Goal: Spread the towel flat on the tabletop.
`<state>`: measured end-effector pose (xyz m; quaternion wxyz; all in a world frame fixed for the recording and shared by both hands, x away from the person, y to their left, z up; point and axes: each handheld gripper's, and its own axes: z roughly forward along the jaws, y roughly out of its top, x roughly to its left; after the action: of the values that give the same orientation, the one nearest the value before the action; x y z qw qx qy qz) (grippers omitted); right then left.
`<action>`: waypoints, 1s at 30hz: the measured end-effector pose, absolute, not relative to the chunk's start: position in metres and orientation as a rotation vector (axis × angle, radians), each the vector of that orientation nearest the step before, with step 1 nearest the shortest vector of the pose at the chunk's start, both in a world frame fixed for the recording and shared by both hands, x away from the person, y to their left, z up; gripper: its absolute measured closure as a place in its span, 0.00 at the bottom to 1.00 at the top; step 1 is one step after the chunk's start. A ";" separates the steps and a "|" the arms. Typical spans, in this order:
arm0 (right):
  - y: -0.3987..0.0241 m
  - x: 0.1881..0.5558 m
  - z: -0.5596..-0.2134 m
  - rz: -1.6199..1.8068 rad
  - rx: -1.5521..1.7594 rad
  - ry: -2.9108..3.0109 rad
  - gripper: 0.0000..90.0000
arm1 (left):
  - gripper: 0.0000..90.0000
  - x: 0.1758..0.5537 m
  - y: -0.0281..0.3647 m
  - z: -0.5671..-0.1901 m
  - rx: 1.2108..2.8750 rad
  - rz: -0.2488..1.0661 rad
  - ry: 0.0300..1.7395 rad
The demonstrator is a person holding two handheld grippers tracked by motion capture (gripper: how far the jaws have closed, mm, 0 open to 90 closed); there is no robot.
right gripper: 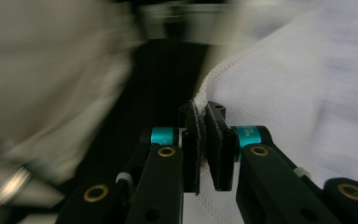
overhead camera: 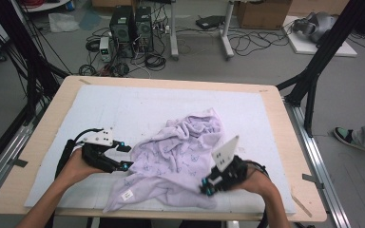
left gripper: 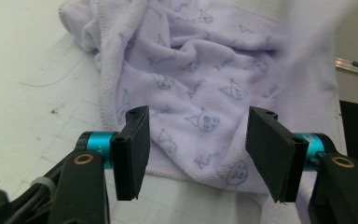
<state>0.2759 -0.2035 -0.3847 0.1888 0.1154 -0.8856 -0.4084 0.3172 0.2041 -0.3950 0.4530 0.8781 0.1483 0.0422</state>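
We are handling a lilac towel [overhead camera: 180, 152] printed with small cat faces; it is lying crumpled on the pale mat [overhead camera: 123, 109] that covers the wooden table [overhead camera: 290, 142], somewhat right of centre and toward the near edge, with one corner and its white label trailing near-left.

Right gripper [overhead camera: 208, 188]: we are pinching the towel's stitched hem between the two black pads [right gripper: 191, 149]. In the right gripper view the jaws are standing almost together with the white overlock edge sandwiched in the gap, so this gripper is clenched on the hem. We are taking the edge rather than the bulk of the cloth, presumably because a hem gives a thin, firm line to pull along and leads to a corner. That view is blurred, which we read as the hand being in motion.

Left gripper [overhead camera: 123, 156]: we are holding it at the towel's left side, low over the mat. In the left gripper view its jaws are standing well apart, with the near hem of the towel lying on the mat between and beyond them; the pads are touching nothing, so it is released. We judge it is waiting there to catch a second point on the hem, so the cloth can be stretched out flat between both hands.

Risk noted: the right-hand pinch is shallow, right at the stitching, and could slip under a hard tug.
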 end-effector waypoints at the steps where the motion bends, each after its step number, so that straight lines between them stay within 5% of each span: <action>1: -0.204 0.266 -0.384 -1.170 0.404 -2.495 0.70 | 0.45 0.319 0.206 -0.394 2.154 0.110 0.375; 2: -0.208 0.258 -0.382 -1.269 0.386 -2.594 0.42 | 0.45 0.319 0.206 -0.394 2.154 0.110 0.375; 14: -0.221 0.315 -0.397 -1.160 -0.443 -3.000 0.59 | 0.45 0.342 0.208 -0.410 2.202 0.156 0.471; 30: -0.180 0.347 -0.409 -0.578 -0.437 -3.158 0.65 | 0.50 0.369 0.186 -0.412 2.366 0.106 0.392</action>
<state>0.3468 -0.1802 -0.4092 -0.0494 -0.1347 -0.9735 -0.1782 0.3693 0.1861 -0.4124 0.3622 0.9187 0.1522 0.0411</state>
